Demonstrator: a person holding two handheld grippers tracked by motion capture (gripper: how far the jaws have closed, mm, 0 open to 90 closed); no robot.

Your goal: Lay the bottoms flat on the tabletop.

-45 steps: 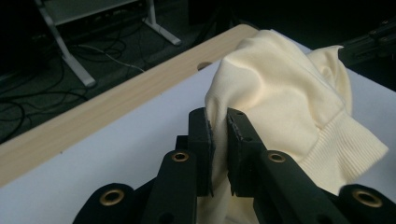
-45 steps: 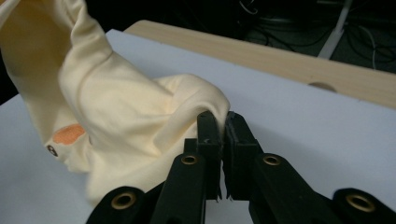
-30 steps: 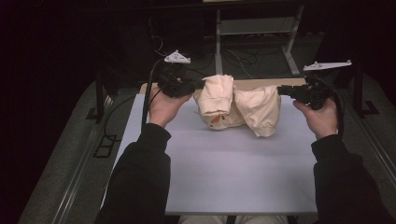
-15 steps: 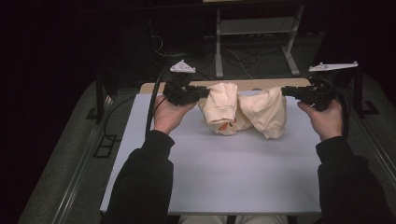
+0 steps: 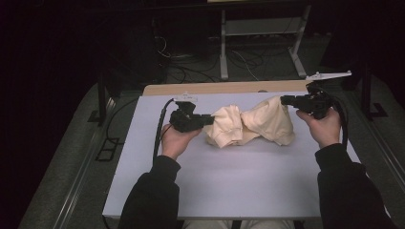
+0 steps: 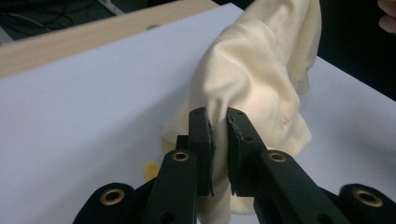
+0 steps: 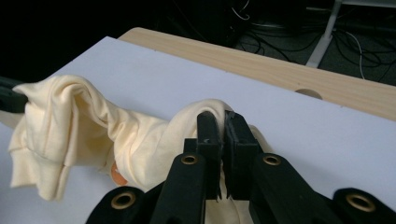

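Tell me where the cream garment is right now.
In the high view the cream garment sags over the far middle of the white table, strung between the left tongs and the right tongs, both clamped on it.

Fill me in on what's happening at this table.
A person is handling a cream-coloured garment with a handheld gripper in each hand. The left gripper is clamped on one end of the cloth and the right gripper on the other, so the garment hangs bunched and twisted between them, its lower folds resting on the white table. It is not spread out or folded yet. A small orange patch peeks from under the cloth.
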